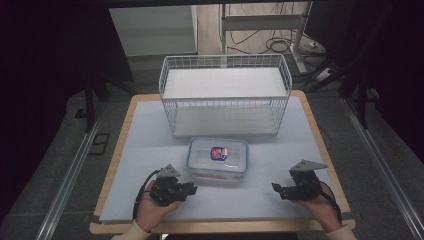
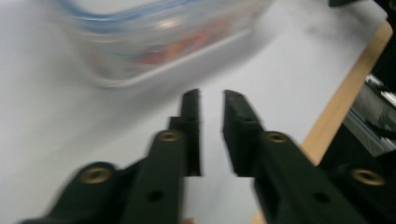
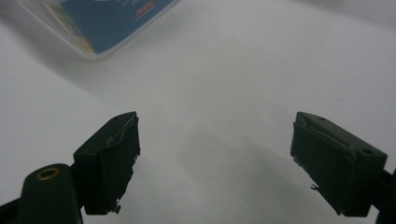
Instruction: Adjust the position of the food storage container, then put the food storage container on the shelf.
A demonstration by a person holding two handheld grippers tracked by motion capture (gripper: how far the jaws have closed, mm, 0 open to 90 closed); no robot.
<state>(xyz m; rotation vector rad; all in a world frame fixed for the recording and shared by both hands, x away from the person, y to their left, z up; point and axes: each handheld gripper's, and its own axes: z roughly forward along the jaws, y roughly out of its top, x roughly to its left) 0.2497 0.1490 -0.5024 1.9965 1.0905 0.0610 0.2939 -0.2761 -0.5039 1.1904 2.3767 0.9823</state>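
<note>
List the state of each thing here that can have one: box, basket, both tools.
Box: lid on, flat on the table, something reddish inside, not gripped.
Basket: upright behind the box, open top, nothing inside.
Left tool: jaws nearly closed with a thin gap, holding nothing, beside the box.
Right tool: jaws wide open, holding nothing, apart from the box.

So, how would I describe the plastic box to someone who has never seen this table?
Find the white wire basket at the back of the table. Just in front of it lies the box, clear, with a blue-rimmed lid and a blue-and-red label on top.
</note>
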